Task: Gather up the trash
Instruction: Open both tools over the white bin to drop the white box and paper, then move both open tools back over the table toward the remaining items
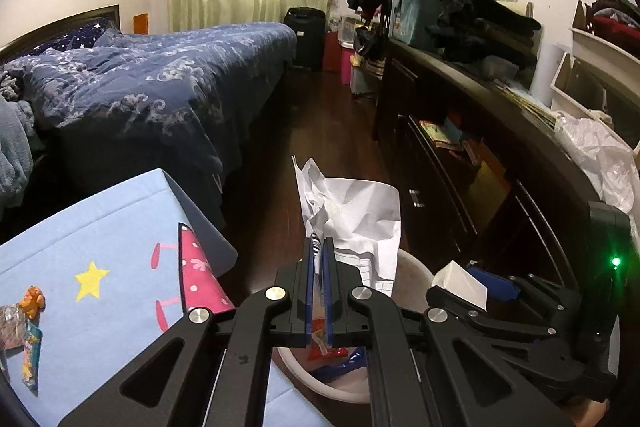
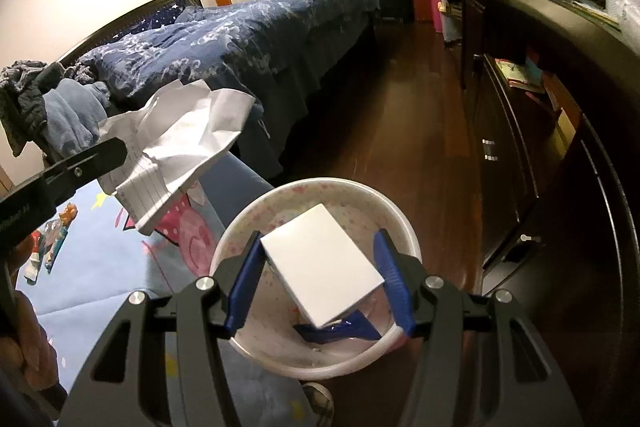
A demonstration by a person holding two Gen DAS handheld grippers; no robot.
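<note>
Two grippers are in use. The left gripper [image 1: 319, 255] has its jaws drawn narrow, clamped on one crumpled paper [image 1: 352, 211], held in the air beside the bin; the right wrist view shows the same paper [image 2: 176, 147] over the blue cloth [image 2: 120, 267]. The right gripper [image 2: 318, 275] stands wide above one white bin [image 2: 400, 227] on the wood floor [image 2: 400, 131]; one white box [image 2: 324, 263] lies tilted between its blue fingers [image 2: 244, 283], and contact with either pad cannot be confirmed. Inside the bin, under the box, one blue wrapper [image 2: 340, 331] is visible; the left wrist view also shows one red wrapper [image 1: 324, 347] there. On the cloth, a small cluster of wrappers [image 2: 50, 247] lies near its left edge; exact count cannot be told. One bed [image 2: 260, 27] stands beyond and one dark cabinet [image 2: 540, 147] runs along the right.
</note>
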